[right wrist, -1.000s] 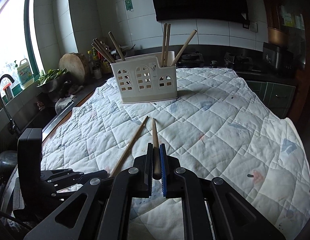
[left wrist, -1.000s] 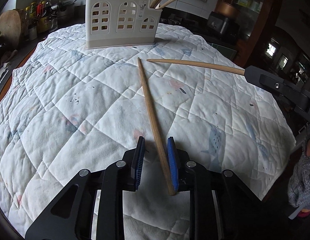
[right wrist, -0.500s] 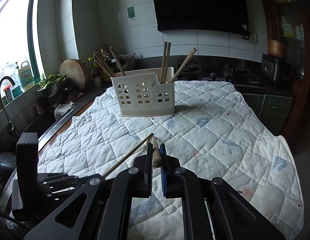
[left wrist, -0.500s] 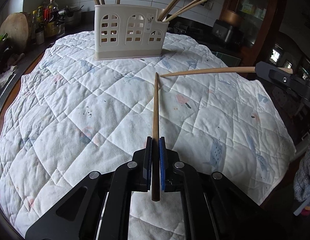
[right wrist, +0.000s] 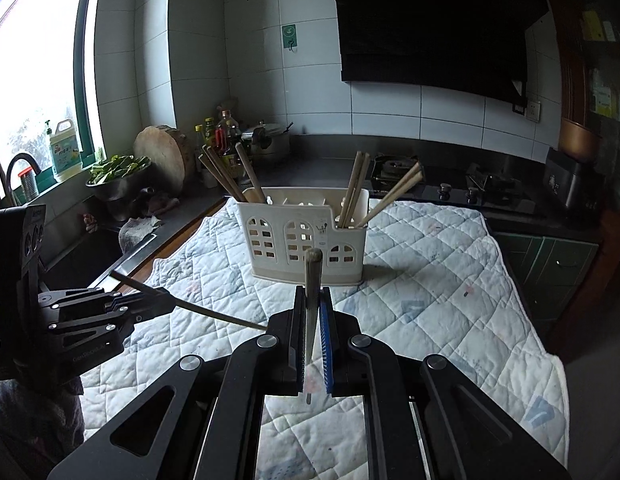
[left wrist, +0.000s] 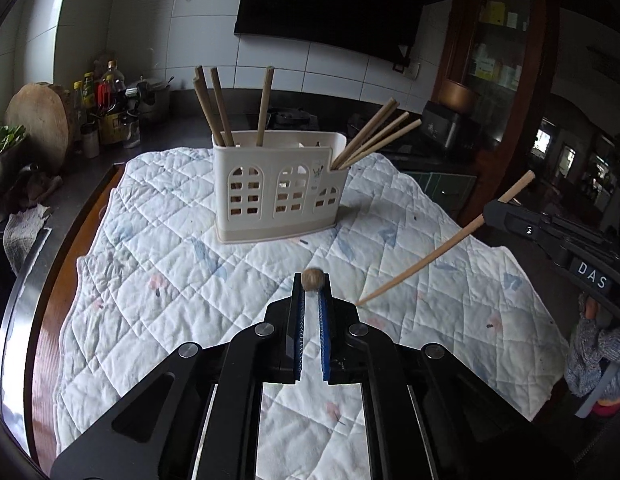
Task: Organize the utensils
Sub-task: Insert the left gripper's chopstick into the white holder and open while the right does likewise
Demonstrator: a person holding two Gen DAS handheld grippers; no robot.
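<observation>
Above the quilt (left wrist: pixel 169 280), each gripper's fingers pinching one chopstick (both lifted), left gripper (left wrist: pixel 311 300), right gripper (right wrist: pixel 312 308), holder (right wrist: pixel 305 240) beyond.

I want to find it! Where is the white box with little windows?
In both wrist views the white utensil holder stands upright at the far middle of the quilted cloth, straight ahead of both grippers, with chopsticks sticking out of it.

Left hand-held gripper (left wrist: pixel 312 300) pinches chopstick (left wrist: pixel 312 279) (end-on)
</observation>
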